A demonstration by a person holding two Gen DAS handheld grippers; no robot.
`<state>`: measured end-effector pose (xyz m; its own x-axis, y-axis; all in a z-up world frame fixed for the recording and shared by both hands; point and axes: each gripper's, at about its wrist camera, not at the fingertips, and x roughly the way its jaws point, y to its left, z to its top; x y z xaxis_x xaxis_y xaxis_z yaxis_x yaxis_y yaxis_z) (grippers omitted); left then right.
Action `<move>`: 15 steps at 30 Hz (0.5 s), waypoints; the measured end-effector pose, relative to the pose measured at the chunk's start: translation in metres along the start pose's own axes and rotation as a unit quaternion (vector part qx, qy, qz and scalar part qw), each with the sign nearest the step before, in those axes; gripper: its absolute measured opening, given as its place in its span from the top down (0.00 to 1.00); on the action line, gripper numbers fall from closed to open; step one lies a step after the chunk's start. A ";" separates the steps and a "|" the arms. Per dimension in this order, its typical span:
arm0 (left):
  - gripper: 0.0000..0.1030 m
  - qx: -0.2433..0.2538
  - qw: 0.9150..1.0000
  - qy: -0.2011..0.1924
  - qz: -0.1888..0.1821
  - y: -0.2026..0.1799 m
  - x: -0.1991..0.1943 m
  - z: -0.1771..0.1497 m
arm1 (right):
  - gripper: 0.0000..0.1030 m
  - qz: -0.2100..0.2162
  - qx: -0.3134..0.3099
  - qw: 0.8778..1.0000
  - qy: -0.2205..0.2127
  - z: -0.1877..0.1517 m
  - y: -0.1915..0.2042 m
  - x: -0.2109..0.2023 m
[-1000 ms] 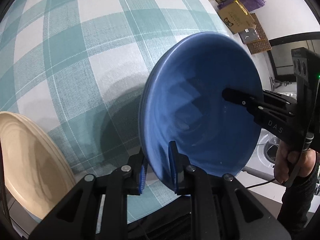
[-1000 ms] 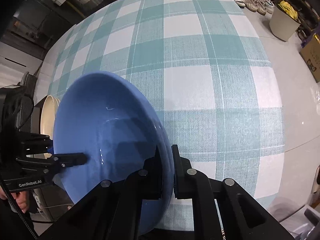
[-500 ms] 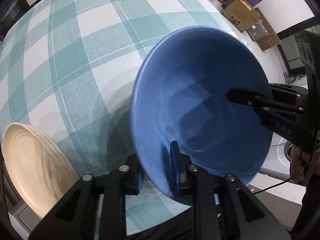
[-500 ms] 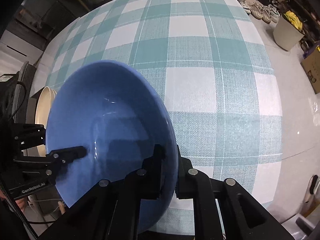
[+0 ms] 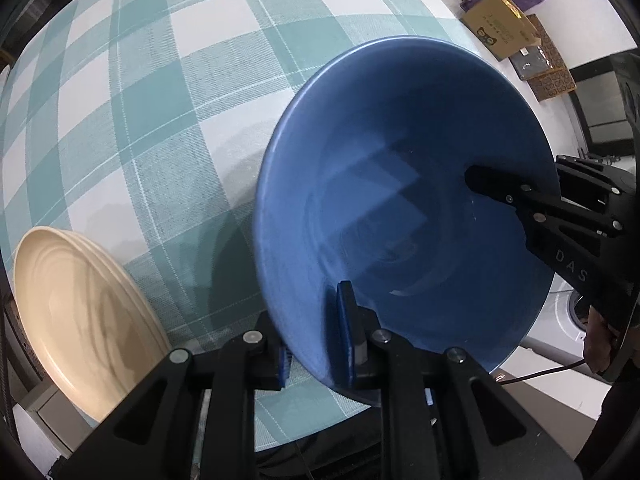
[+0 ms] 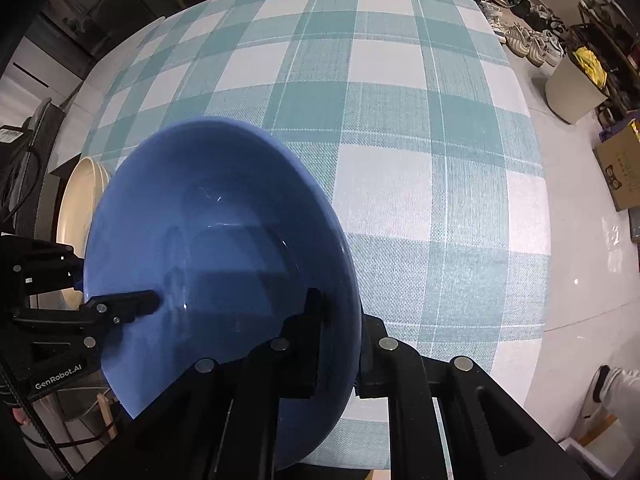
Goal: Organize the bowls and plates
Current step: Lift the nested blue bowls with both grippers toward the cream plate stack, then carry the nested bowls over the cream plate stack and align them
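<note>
**Both grippers pinch one blue bowl over the checked cloth**

Now the blue bowl (image 5: pixel 400 200) hangs above the teal-and-white checked tablecloth (image 5: pixel 140 100), gripped at opposite sides of its rim. Its shadow falls on the cloth just left of it in the left wrist view.

Nearest the left wrist camera, the left gripper (image 5: pixel 316 332) clamps the bowl's near rim: one blue-padded finger sits inside the bowl, the other against the outside wall, so the wall is caught between them. Its jaws are closing a touch on that rim.

Across the bowl, the right gripper (image 5: pixel 480 180) reaches in over the far rim, one black finger lying against the inner wall. From the right wrist camera the same grip shows close up: the right gripper (image 6: pixel 340 320) straddles the rim, one finger inside the bowl (image 6: pixel 208 248) and one outside, pressed tight on the wall. In that view the left gripper (image 6: pixel 136 304) enters the bowl from its left side.

Left of the bowl, near the tablecloth's edge, lies a stack of cream plates (image 5: pixel 76 312); it also shows behind the bowl's left rim in the right wrist view (image 6: pixel 80 208). Beyond the bowl's far side, off the cloth, a cardboard box (image 5: pixel 500 28) stands on the floor.
</note>
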<state>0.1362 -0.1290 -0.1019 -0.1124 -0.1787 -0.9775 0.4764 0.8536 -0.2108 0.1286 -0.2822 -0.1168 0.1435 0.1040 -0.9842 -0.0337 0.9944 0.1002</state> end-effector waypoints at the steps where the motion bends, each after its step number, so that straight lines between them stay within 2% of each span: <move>1: 0.84 -0.002 1.000 0.000 0.000 0.002 -0.002 0.000 | 0.89 0.000 -0.001 1.000 0.000 0.002 0.002 -0.002; 6: 0.83 -0.011 1.000 -0.003 0.001 0.009 -0.014 -0.007 | 0.89 0.006 -0.002 1.000 0.005 0.012 0.010 -0.009; 15: 0.83 -0.052 0.998 -0.024 -0.003 0.044 -0.043 -0.022 | 0.89 0.007 -0.034 0.999 -0.010 0.035 0.057 -0.032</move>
<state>0.1423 -0.0731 -0.0692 -0.0724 -0.2041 -0.9763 0.3818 0.8986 -0.2162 0.1564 -0.2278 -0.0749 0.1619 0.1184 -0.9797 -0.1031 0.9894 0.1025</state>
